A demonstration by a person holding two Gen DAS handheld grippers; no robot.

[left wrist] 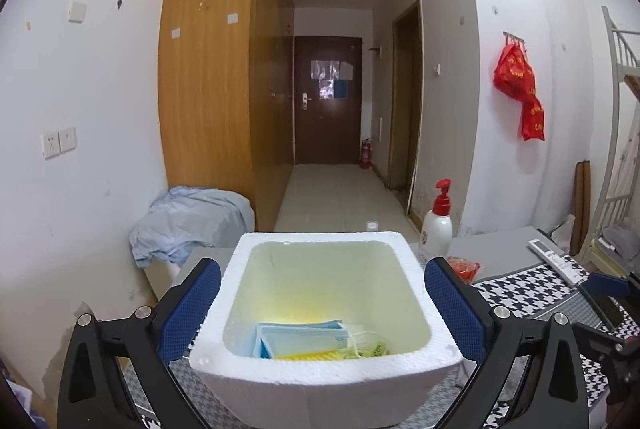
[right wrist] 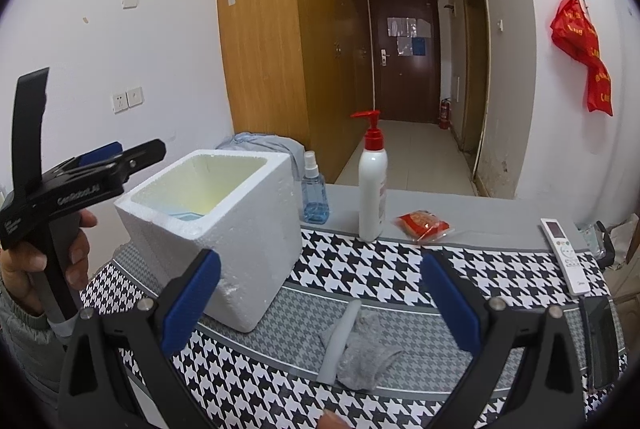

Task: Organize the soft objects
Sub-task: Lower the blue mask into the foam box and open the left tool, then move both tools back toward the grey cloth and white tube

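Both claws are standing apart with nothing between their blue pads: my left gripper (left wrist: pixel 322 313) is hanging over the open foam box (left wrist: pixel 320 309), its jaws straddling the box's width without touching, while my right gripper (right wrist: pixel 320 303) is hovering above the grey sock (right wrist: pixel 366 353). That sock is lying crumpled on the houndstooth tablecloth (right wrist: pixel 360 273), just right of the foam box and nearer me, with a pale strip across it. Inside the box I am seeing blue face masks (left wrist: pixel 300 343) resting on the bottom against the near wall. Behind the box and to its right, a small blue spray bottle (right wrist: pixel 314 195) and a white pump bottle (right wrist: pixel 373 185) are standing upright; a red snack packet (right wrist: pixel 424 225) is lying further right, and a white remote (right wrist: pixel 566 257) beyond that. Past the box, a wooden wardrobe (right wrist: pixel 272 49) is lining a corridor ending in a dark door (right wrist: pixel 404 57).
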